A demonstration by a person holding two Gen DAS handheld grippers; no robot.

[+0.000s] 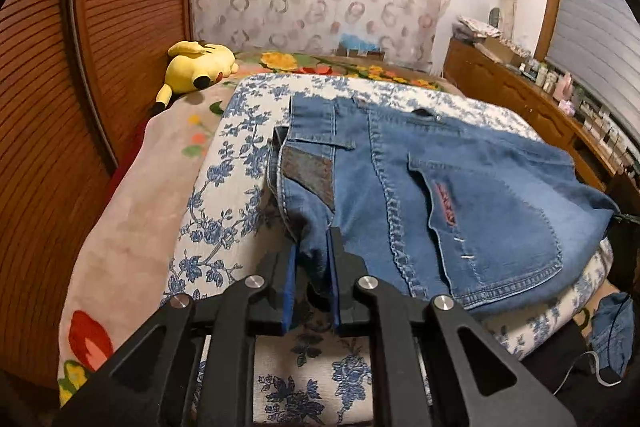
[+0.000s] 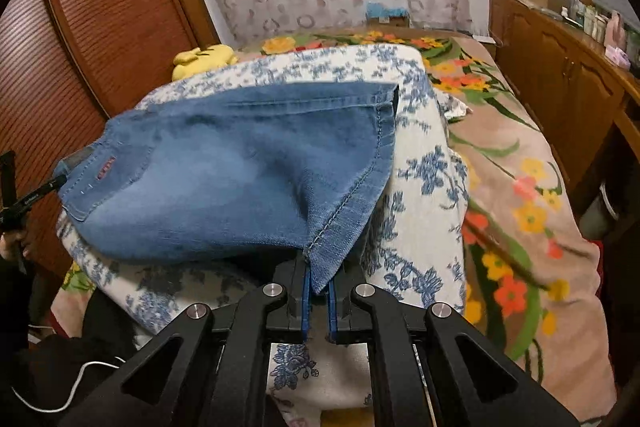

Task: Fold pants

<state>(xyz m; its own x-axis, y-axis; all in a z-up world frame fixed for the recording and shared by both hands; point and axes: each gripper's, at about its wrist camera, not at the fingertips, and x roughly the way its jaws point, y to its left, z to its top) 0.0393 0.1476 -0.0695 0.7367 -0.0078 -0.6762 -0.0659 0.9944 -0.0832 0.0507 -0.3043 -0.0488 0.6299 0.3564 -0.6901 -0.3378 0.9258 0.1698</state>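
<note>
pants (image 1: 460, 195), blue denim, lie partly folded on the flowered white-and-blue cloth (image 1: 224, 163) spread over the bed, waistband away from me, a back pocket facing up. the left gripper (image 1: 314, 259) is clamped on a bunched bit of denim at the near left edge, and the right gripper (image 2: 318, 279) is pinched tight on a seamed corner at the near right edge. both corners look lifted a little off the cloth, with the rest sagging between. denim like this seems fairly heavy and limp, not slippery; it drapes and drags rather than holding a shape, so i'd guess a crease needs laying down flat. the thick stitched seams and hems look like the surest places to grip, since single layers could slide out. a yellow plush toy (image 1: 198, 65) lies well apart, near the headboard side.
</note>
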